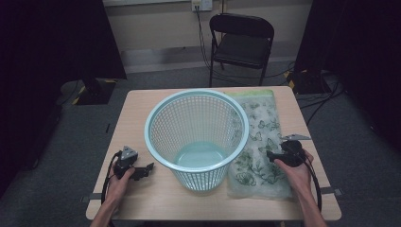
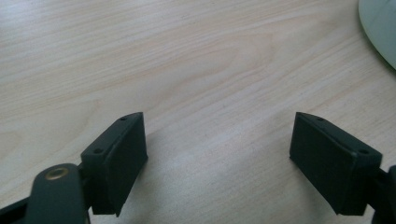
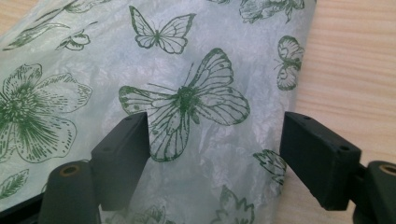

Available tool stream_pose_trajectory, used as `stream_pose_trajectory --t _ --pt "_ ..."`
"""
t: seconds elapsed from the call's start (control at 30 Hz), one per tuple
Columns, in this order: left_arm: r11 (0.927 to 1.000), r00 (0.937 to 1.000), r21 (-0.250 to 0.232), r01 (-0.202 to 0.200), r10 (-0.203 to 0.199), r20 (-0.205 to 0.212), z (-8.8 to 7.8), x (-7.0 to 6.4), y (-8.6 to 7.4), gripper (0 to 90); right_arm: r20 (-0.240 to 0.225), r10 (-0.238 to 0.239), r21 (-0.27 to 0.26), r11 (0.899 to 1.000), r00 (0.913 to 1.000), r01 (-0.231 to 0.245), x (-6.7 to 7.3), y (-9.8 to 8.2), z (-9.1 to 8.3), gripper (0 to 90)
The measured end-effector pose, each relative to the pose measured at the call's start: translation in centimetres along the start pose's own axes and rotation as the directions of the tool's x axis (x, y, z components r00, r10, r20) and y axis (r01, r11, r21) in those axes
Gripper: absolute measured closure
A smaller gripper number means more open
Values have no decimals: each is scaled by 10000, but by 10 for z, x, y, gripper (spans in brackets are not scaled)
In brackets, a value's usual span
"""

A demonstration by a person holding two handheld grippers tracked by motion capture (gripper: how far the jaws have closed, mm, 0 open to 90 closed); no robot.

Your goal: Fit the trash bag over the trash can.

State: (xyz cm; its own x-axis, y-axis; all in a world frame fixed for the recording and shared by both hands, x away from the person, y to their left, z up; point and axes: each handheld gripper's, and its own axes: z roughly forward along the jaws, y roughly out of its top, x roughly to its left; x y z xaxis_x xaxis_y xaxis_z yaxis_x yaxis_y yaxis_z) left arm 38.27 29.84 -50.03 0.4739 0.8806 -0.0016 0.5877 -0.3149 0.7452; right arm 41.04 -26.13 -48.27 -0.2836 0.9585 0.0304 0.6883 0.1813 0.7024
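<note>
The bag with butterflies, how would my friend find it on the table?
Look at the wooden table and find the big pale blue basket in its middle. Flat beside the basket, under the right gripper, lies the bag. It is the one thin, see-through plastic sheet, printed with green butterflies and flowers.
</note>
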Motion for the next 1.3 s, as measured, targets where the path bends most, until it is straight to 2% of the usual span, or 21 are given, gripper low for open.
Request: stream_pose_trajectory --t 0.17,0.37,0.43,0.47,0.5,0.63,0.67,0.7,0.73,0.77,0.8,0.83,0.97,1.0,1.03,1.07,1.1,1.13,1.2,1.23,1.3 --pt "10000 10000 1 9 -9 8 0 0 0 177 124 -136 364 9992 9998 131 -1 -2 5 240" --pt "10000 10000 54 -63 63 6 0 0 0 170 283 -304 330 9990 9991 294 0 -1 9 274" --pt "10000 10000 65 14 -14 70 1 -1 1 148 108 -406 216 9990 9991 403 3 -1 8 381" --pt "10000 10000 65 14 -14 70 1 -1 1 143 108 -406 216 9990 9991 403 3 -1 8 381" --pt "9999 10000 101 17 -17 19 1 -2 1 139 32 -498 158 9986 9988 497 7 -1 7 491" --pt "9998 10000 201 52 -53 40 2 -2 3 139 -163 -602 63 9982 9981 603 12 0 7 714" --pt "9998 10000 201 52 -53 40 2 -2 3 148 -163 -602 63 9982 9981 603 12 0 7 714" --pt "9993 9998 314 193 -194 24 1 -2 5 148 -234 -622 66 9980 9978 624 12 1 7 783" --pt "9989 9990 368 278 -290 335 1 -1 6 157 -354 -564 68 9984 9978 567 12 1 8 836" --pt "9982 9963 424 413 -443 730 0 -1 8 177 -571 -412 100 9991 9975 418 11 2 9 890" --pt "9949 9836 506 877 -945 1534 -1 0 12 202 -644 -316 109 9994 9974 324 11 2 9 897" --pt "9936 9777 488 1015 -1087 1798 -1 1 14 224 -767 -196 101 9997 9969 204 10 3 9 900" --pt "9942 9741 81 1069 -1064 1994 -4 -3 22 223 -1068 -63 -120 9999 9943 50 10 6 8 900" --pt "9929 9668 -382 1130 -1010 2347 -11 -4 28 225 -1262 -13 -383 9993 9920 -35 12 12 4 900" --pt "9929 9668 -382 1130 -1010 2347 -11 -4 28 225 -1262 -13 -383 9993 9920 -35 12 12 4 900" --pt "9917 9665 -635 1116 -935 2390 -19 -8 35 226 -1281 -38 -704 9975 9917 -52 15 20 -3 900" --pt "9917 9665 -635 1116 -935 2390 -19 -8 35 246 -1330 -36 -850 9963 9911 -78 16 24 -6 900" --pt "9898 9634 -903 1103 -841 2546 -23 -11 38 246 -1330 -36 -850 9963 9911 -78 16 24 -6 900" --pt "9893 9570 -1118 942 -590 2840 -34 -17 47 286 -1588 -128 -1414 9899 9872 -99 20 38 -20 900" --pt "9893 9570 -1118 942 -590 2840 -34 -17 47 286 -1588 -128 -1414 9899 9872 -99 20 38 -20 900" --pt "9825 9537 -1567 1011 -509 2964 -45 -22 50 286 -1726 -265 -1912 9815 9846 -71 24 52 -33 900"
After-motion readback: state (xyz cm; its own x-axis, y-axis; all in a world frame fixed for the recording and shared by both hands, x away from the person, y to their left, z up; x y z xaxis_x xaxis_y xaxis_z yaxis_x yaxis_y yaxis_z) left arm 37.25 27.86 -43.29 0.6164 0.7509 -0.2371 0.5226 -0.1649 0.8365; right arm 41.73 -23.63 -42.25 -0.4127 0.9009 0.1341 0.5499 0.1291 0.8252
